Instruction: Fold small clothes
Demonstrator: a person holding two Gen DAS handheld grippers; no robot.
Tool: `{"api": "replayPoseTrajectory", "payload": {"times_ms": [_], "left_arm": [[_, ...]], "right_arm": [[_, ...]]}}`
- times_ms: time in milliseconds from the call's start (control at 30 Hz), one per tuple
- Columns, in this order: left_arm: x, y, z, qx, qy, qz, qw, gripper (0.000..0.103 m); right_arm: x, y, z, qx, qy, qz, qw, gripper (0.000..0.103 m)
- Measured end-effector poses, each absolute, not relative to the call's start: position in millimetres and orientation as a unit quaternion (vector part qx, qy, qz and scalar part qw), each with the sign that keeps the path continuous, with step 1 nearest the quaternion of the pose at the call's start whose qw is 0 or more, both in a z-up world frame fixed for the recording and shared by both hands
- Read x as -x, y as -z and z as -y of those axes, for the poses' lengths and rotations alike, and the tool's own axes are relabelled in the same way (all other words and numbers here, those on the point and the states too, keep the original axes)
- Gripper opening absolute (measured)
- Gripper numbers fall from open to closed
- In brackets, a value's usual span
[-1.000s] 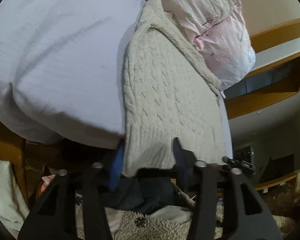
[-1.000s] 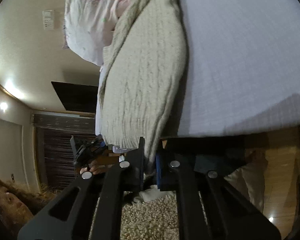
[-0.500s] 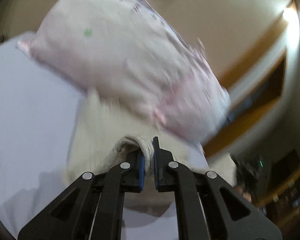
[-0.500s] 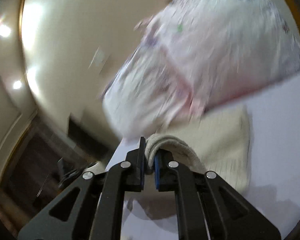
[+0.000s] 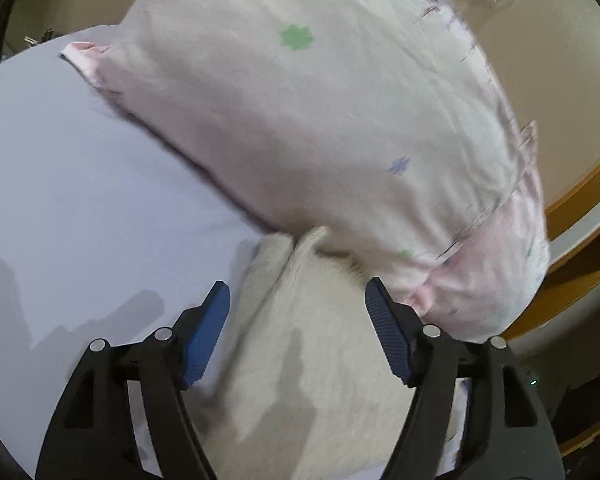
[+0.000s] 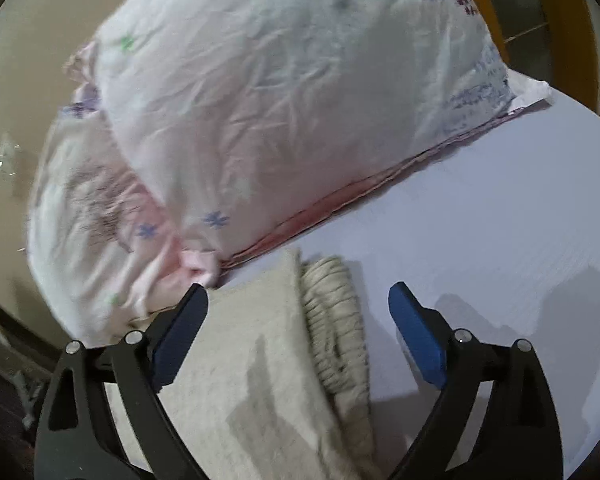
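Observation:
A cream cable-knit sweater (image 5: 300, 360) lies folded over on the pale lavender bed sheet (image 5: 80, 200), its far edge against a pink pillow. It also shows in the right wrist view (image 6: 260, 360), with its ribbed hem (image 6: 336, 320) doubled on the right side. My left gripper (image 5: 298, 298) is open just above the sweater, holding nothing. My right gripper (image 6: 298, 300) is open above the same sweater, also empty.
A big pink-white pillow (image 5: 320, 120) with small flower prints lies right behind the sweater; it also shows in the right wrist view (image 6: 280, 100). A wooden headboard (image 5: 580, 200) and beige wall stand beyond. Bare sheet (image 6: 480, 220) spreads beside the sweater.
Both grippers carried the sweater's hem up toward the pillow, folding it over, then opened and let it go. The sweater now lies doubled on the sheet.

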State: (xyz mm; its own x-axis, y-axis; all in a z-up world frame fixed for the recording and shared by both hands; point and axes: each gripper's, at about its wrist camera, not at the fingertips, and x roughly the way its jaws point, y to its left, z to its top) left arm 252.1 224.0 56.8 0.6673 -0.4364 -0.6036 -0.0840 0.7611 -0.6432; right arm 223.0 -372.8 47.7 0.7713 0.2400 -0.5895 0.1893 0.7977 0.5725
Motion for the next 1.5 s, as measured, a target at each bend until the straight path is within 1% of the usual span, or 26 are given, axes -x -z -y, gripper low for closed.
{"api": "replayPoseTrajectory", "payload": {"times_ms": [33,100,233,267,333,367,400,467,533,633,700,767,833,867,933,1000,1067,1100,1133,1167,1200,1267,1333,1433,1500], "left_arm": [[-251.7,-51.2,-225.0,0.325,0.104,-0.415,0.843,0.069],[-255.6,-40.4,-221.0,0.317,0.108,-0.445,0.830,0.059],[-258.5,-18.9,-207.2,0.314,0.122,-0.484,0.808,0.050],[-260.4,-12.6,-200.5,0.309,0.118,-0.491,0.806,0.047],[-259.8,-12.4,-190.4,0.289,0.107,-0.474,0.825,0.045],[-260.3,-12.5,-186.3,0.284,0.098,-0.471,0.830,0.034],[-261.0,-10.3,-184.6,0.298,0.099,-0.472,0.824,0.018],[-260.0,-10.4,-182.1,0.337,0.105,-0.470,0.809,0.016],[-257.0,-25.3,-176.9,0.354,0.122,-0.455,0.808,0.014],[-250.4,-65.3,-145.2,0.390,0.189,-0.417,0.799,0.012],[-248.5,-98.6,-94.9,0.395,0.258,-0.383,0.794,0.012],[-250.4,-108.9,-39.3,0.410,0.323,-0.374,0.767,0.012],[-255.1,-99.0,34.9,0.427,0.376,-0.384,0.727,0.013],[-258.4,-90.7,60.1,0.428,0.391,-0.396,0.712,0.018],[-273.4,-60.9,120.9,0.433,0.443,-0.450,0.643,0.019],[-272.7,-47.2,136.4,0.447,0.460,-0.477,0.601,0.019],[-264.9,-59.2,122.7,0.432,0.476,-0.444,0.625,0.019],[-259.2,-70.7,105.3,0.416,0.476,-0.413,0.656,0.029],[-253.6,-79.8,84.8,0.401,0.459,-0.388,0.692,0.041],[-250.7,-83.5,71.3,0.387,0.434,-0.379,0.720,0.067],[-247.9,-85.7,54.3,0.358,0.391,-0.378,0.759,0.074],[-249.6,-77.3,38.8,0.293,0.329,-0.402,0.803,0.074],[-250.7,-56.4,33.2,0.259,0.274,-0.441,0.815,0.074],[-257.6,-31.9,19.5,0.257,0.250,-0.480,0.801,0.075],[-261.1,-19.3,21.1,0.260,0.244,-0.497,0.791,0.085]], "right_arm": [[-220.2,-47.8,370.7,-0.319,-0.025,-0.339,0.885,0.092],[-209.1,-46.6,366.5,-0.319,-0.046,-0.347,0.881,0.092],[-205.7,-43.6,353.0,-0.307,-0.070,-0.360,0.878,0.092],[-210.2,-45.6,342.8,-0.303,-0.072,-0.362,0.879,0.092],[-206.4,-44.3,338.3,-0.297,-0.078,-0.361,0.880,0.092],[-204.0,-44.5,339.7,-0.296,-0.082,-0.361,0.881,0.092],[-200.4,-44.3,342.0,-0.294,-0.086,-0.360,0.881,0.092],[-191.9,-43.4,348.5,-0.291,-0.089,-0.358,0.883,0.092],[-182.2,-45.1,361.0,-0.292,-0.085,-0.350,0.886,0.092],[-166.1,-47.3,382.2,-0.293,-0.066,-0.333,0.894,0.092],[-155.8,-48.5,395.9,-0.296,-0.050,-0.320,0.899,0.092],[-148.9,-48.5,407.0,-0.305,-0.038,-0.311,0.899,0.092],[-143.3,-44.7,418.4,-0.323,-0.029,-0.307,0.895,0.092],[-141.7,-43.0,422.2,-0.329,-0.025,-0.306,0.893,0.092],[-138.8,-39.3,430.9,-0.334,-0.012,-0.310,0.890,0.092],[-135.8,-37.8,439.4,-0.341,-0.011,-0.317,0.885,0.092],[-134.2,-37.8,448.2,-0.347,-0.020,-0.320,0.881,0.092],[-136.1,-37.2,453.6,-0.353,-0.028,-0.323,0.878,0.094],[-139.8,-35.3,456.4,-0.362,-0.041,-0.328,0.872,0.095],[-145.6,-31.9,458.0,-0.374,-0.060,-0.336,0.862,0.095],[-158.3,-25.2,456.7,-0.393,-0.092,-0.356,0.842,0.095],[-180.3,-15.9,447.3,-0.411,-0.132,-0.389,0.814,0.095],[-201.9,-9.6,434.6,-0.411,-0.153,-0.417,0.796,0.095],[-226.6,-2.0,414.6,-0.406,-0.166,-0.449,0.779,0.095],[-238.6,3.1,401.0,-0.403,-0.176,-0.468,0.766,0.095]]}}
